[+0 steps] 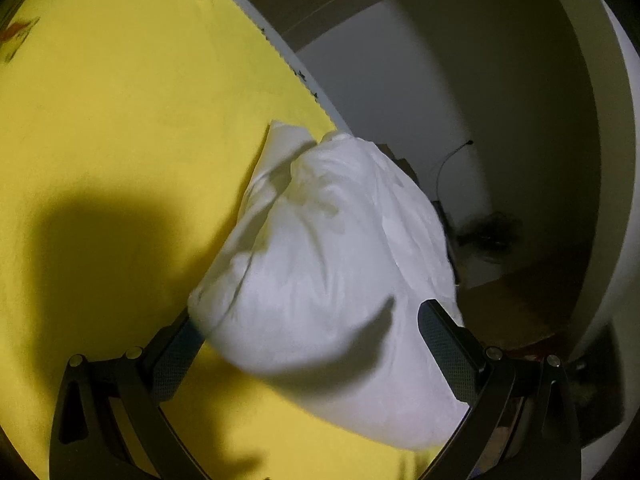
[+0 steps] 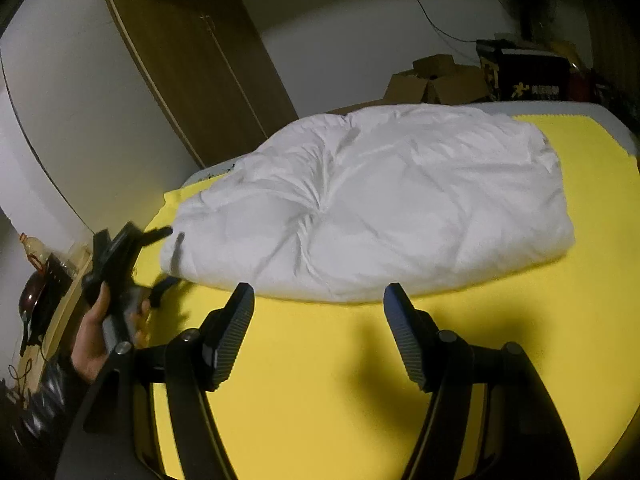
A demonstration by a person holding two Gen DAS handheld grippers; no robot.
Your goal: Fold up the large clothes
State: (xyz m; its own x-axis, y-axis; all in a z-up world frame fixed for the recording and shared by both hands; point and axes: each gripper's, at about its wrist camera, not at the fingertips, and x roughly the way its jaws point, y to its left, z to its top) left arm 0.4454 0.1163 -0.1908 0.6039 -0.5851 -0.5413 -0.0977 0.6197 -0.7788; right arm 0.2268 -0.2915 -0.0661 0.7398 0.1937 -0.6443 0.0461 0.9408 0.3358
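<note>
A yellow sheet (image 2: pixel 320 360) covers the wide flat surface and fills most of both views. On it lies the white padded garment (image 2: pixel 372 204), bunched into a long puffy mound with creases running into a pucker near its middle; it sits toward the far edge of the sheet, with one end near the sheet's left corner in the right wrist view. Behind it stand a brown wooden wardrobe (image 2: pixel 200 64) against the white wall and a few cardboard boxes (image 2: pixel 436 84).

The right gripper (image 2: pixel 319 300) is released: its two fingers stand wide apart over bare yellow sheet, just short of the garment's near edge, with nothing between them.

The left gripper (image 1: pixel 312 320), blurred in the right wrist view (image 2: pixel 166 260), is held in the person's left hand (image 2: pixel 100 332) at the garment's left end. In its own view its fingers are spread, and the end of the white garment bulges between them, hiding the tip of one finger; whether the pads press on the cloth I cannot tell.
</note>
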